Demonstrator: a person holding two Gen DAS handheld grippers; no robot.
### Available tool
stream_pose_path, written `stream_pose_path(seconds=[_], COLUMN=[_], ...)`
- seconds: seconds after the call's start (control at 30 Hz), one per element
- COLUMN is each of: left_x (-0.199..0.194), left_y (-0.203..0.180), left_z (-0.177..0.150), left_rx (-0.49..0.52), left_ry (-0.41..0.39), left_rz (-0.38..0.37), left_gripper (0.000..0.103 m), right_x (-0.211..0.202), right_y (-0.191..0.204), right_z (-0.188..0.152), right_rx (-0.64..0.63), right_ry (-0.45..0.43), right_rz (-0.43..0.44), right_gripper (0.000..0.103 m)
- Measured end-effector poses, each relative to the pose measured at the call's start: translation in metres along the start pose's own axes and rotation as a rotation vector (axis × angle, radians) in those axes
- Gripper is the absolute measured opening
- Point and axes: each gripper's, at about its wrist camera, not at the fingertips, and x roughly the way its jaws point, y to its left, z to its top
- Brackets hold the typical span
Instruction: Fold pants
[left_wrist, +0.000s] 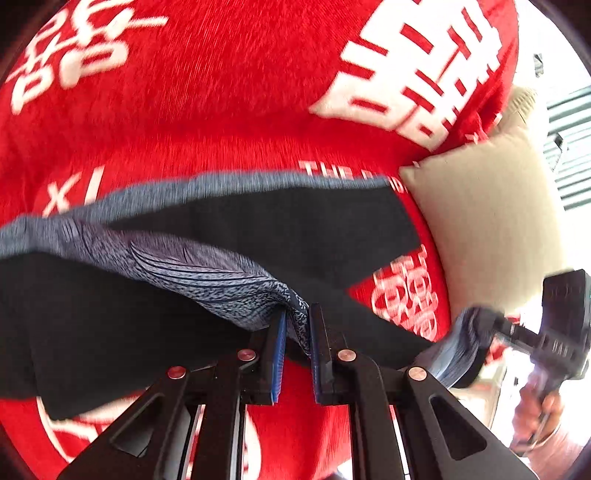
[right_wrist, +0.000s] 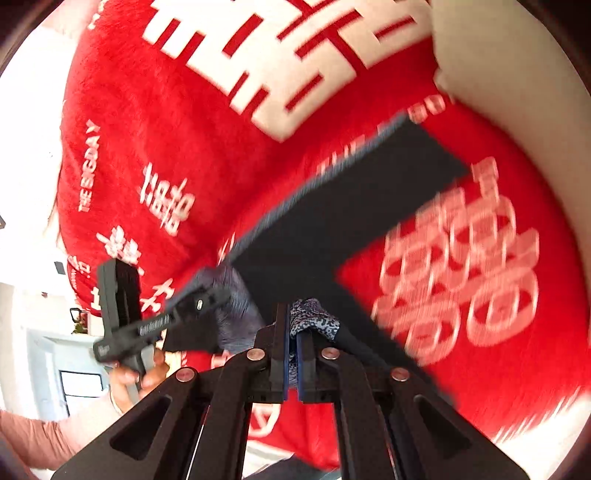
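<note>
**Pants held by both tools over red blanket**

Dark pants with a grey feather-print band (left_wrist: 207, 273) hang spread above a red plush blanket with white lettering (left_wrist: 221, 110). Left tool (left_wrist: 295, 350) pinches the printed edge; right tool (right_wrist: 293, 354) is clamped on its own bunch. Judgement: light, limp fabric that sags, so grip at corners and keep it taut.

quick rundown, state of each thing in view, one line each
pants: lifted off the blanket, hanging between both grippers
left gripper: jaws shut on patterned pants fabric
right gripper: jaws shut on patterned pants fabric
blanket: red, spread out under the pants
pillow: beige, resting at the blanket's edge
</note>
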Motion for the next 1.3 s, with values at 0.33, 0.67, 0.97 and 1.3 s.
stream_pose_path(seconds=[0.33,0.67,0.97,1.3], left_x=[0.017,0.047,0.073,0.061], left_y=[0.01,0.019,0.019,0.011], left_z=[0.073,0.032,0.024,0.038], left_rx=[-0.064,-0.081,-0.115,-0.137], left_ry=[-0.117,0.023,0.038,-0.012], left_rz=[0.277,0.429,0.47,0.484], left_gripper=[0.014,0.014,0.014,0.014], right_x=[0.089,0.064,0.121,0.111], right_y=[-0.06,-0.045,-0.085,-0.074], right_z=[0.172,0.188,0.169,0.177], right_rx=[-0.018,-0.134,-0.134,-0.138], right_ry=[0.138,0.095,0.229,0.182], right_rz=[-0.148,-0.387,-0.442,-0.495], right_gripper=[0.011,0.066,0.02,0.045])
